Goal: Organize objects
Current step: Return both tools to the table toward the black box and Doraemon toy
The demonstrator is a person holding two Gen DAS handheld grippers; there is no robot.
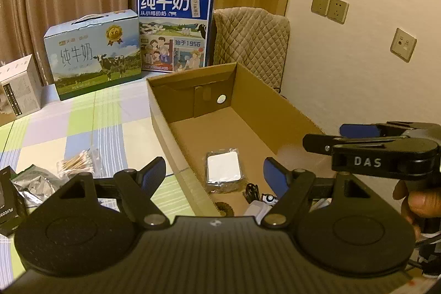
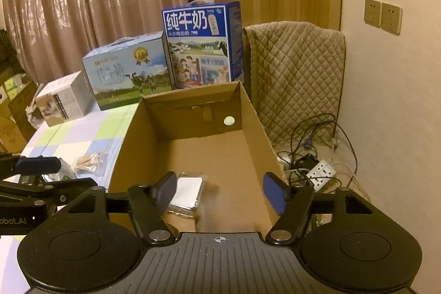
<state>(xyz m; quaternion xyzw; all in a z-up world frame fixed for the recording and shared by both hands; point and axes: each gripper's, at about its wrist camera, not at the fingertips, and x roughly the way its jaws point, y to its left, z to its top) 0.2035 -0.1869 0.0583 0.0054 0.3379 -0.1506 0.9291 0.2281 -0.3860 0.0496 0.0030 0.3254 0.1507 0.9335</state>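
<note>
Both the left gripper [image 1: 215, 174] and the right gripper [image 2: 219, 190] hung wide and empty over the cardboard box [image 1: 278, 101], where a wrapped packet [image 1: 224, 170] lay, so the cotton swabs [image 1: 78, 159] on the table [image 1: 82, 115] wanted a centred pinch

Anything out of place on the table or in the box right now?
Nothing spilled or damaged. The cardboard box holds a wrapped white packet; a cotton swab bag and a foil pouch lie loose outside it, unsorted.
</note>
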